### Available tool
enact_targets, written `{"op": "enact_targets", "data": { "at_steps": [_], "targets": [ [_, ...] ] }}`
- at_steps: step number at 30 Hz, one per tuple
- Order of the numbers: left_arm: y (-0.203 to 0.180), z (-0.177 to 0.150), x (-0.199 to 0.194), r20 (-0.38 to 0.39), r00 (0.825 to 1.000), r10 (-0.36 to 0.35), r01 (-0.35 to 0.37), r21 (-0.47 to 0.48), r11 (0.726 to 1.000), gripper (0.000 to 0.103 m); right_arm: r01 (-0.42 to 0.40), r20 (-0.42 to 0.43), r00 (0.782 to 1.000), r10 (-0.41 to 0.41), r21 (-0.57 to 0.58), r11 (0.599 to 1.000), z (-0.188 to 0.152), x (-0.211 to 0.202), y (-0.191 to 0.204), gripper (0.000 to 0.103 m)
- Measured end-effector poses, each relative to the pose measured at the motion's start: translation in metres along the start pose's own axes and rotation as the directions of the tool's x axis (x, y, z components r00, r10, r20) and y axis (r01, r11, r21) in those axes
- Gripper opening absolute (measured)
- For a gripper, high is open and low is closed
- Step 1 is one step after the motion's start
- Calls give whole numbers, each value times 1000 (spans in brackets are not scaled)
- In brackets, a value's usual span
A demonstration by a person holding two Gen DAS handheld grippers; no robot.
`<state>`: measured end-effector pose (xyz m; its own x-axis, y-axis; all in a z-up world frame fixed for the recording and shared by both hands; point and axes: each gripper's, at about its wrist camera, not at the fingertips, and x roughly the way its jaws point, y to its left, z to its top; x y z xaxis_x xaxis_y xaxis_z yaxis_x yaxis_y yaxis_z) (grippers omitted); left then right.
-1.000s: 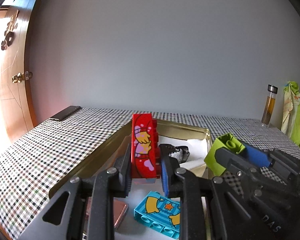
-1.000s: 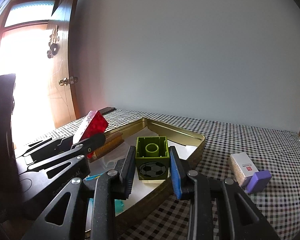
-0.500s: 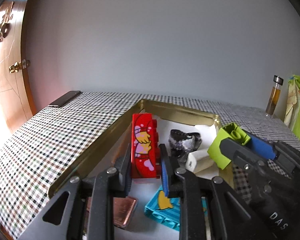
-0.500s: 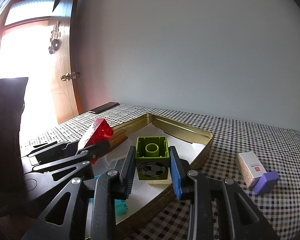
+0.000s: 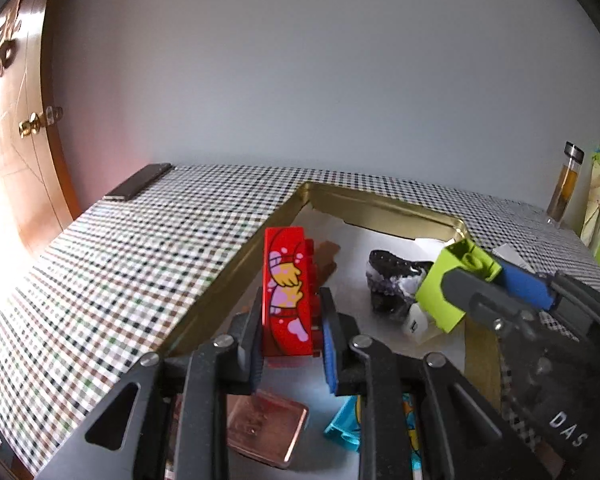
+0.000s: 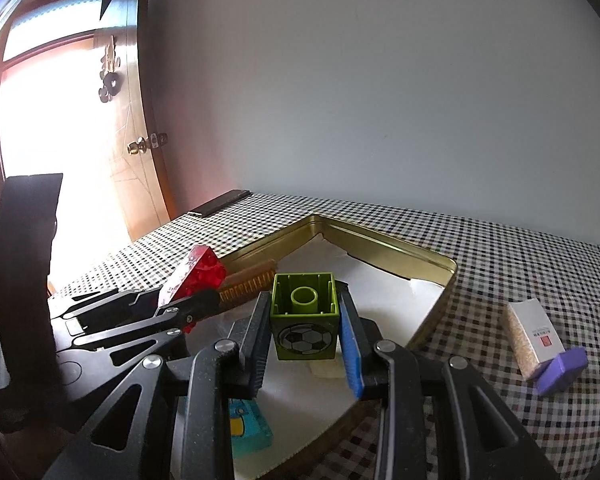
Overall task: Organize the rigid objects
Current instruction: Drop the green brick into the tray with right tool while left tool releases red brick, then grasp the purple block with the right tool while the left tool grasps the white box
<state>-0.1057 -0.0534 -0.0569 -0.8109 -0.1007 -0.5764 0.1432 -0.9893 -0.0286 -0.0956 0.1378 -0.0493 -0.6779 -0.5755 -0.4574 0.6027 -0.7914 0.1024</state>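
Both the left gripper and right gripper are built of black plastic, fastened with silver screws; one ribbed pad is black, the other blue.

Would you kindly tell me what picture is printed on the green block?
A black-and-white football on the green block, clearest in the right wrist view.

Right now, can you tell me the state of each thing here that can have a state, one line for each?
Left claw: shut on the red block.
Red block: held on end above the tin.
Right claw: shut on the green block.
Green block: held, hollow side up.
Gold tin: open, no lid on it.
Turquoise block: lying in the tin.
Copper plate: lying in the tin.
Door: open.
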Motion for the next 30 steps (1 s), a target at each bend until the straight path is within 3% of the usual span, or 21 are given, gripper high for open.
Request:
{"op": "enact_targets", "data": {
  "at_steps": [5,7,9,14,17,22,30],
  "targets": [
    [-1,6,3,-6,1000,2,-2,18,1000,22,-17,-29,999,16,-10,1000,2,12,5,35],
    [0,7,3,-2,1000,25,-25,14,1000,26,-25,-41,999,25,-9,1000,1,15,6,35],
    [3,7,4,-2,999,40,-40,4,999,53,-21,-36,999,21,-6,1000,1,15,5,35],
    [5,5,-7,27,997,67,-66,-18,998,86,-29,-21,999,29,23,999,0,6,-2,41],
    [3,4,-12,39,998,57,-56,-34,998,99,-21,-1,1000,21,40,999,-1,-5,-10,50],
    [-13,1,-16,46,998,48,-47,-30,998,102,29,22,999,-31,74,997,-5,-21,-34,63],
    [-39,4,-22,71,997,11,-9,-34,999,102,87,22,996,-90,124,988,-15,-37,-72,64]
  ]
}}
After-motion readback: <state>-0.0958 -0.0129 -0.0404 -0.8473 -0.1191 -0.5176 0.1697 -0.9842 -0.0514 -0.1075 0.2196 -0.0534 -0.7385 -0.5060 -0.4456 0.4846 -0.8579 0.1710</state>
